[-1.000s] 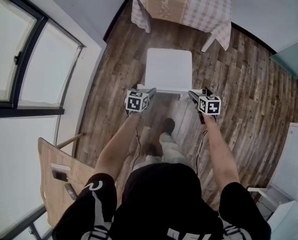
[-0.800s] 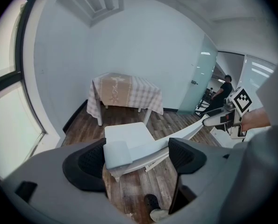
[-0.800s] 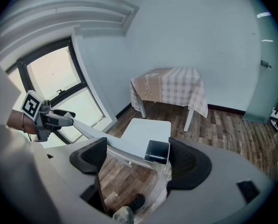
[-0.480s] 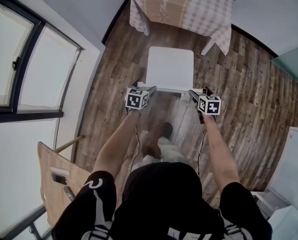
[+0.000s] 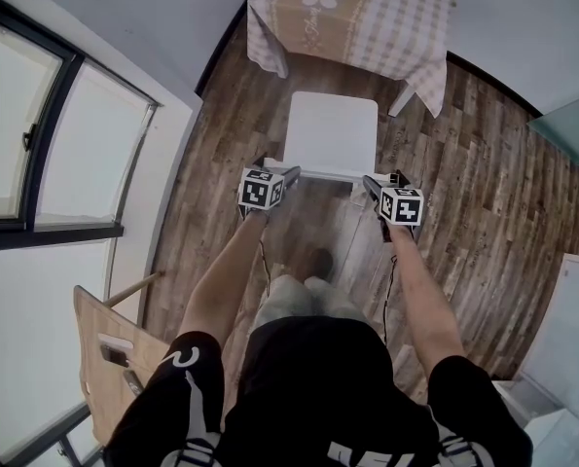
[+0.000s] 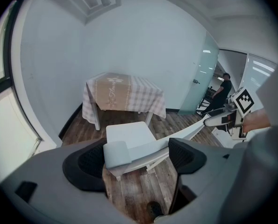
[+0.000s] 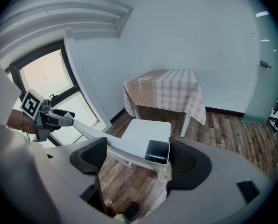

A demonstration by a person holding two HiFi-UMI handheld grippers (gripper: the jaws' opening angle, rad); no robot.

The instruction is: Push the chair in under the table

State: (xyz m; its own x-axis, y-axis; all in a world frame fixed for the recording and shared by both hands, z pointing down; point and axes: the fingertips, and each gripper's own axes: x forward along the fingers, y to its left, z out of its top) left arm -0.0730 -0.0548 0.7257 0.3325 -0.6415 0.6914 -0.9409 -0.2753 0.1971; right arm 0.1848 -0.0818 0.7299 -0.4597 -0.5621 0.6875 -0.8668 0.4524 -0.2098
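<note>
Chair [image 5: 330, 132] on floor, seat just short of table [image 5: 367, 13], not under yet. Left hand-held gripper [image 5: 289, 174] and right hand-held gripper [image 5: 372, 183] released, jaws spread against backrest rail [image 5: 328, 174] ends. Likely light, stiff, slides easily; push both rail ends evenly.

Daylight comes in from the window [image 5: 36, 134] on the left of my head view. Its panes are blown out to flat white, and I get no detail through them. The rest of the room is lit softly and evenly. The wooden floor [image 5: 464, 183] keeps its grain sharp, and shadows on it are faint and soft-edged. The white chair [image 5: 330, 132] seat runs close to clipping. Straight lines bow hard toward the edges.

Both gripper views sit inside a dark round vignette. The grey housing round the jaws is out of focus, while the room behind is crisp. In the right gripper view the window [image 7: 43, 76] glares warm white, and the glass door [image 7: 269, 69] carries small bright streaks of reflected light.
</note>
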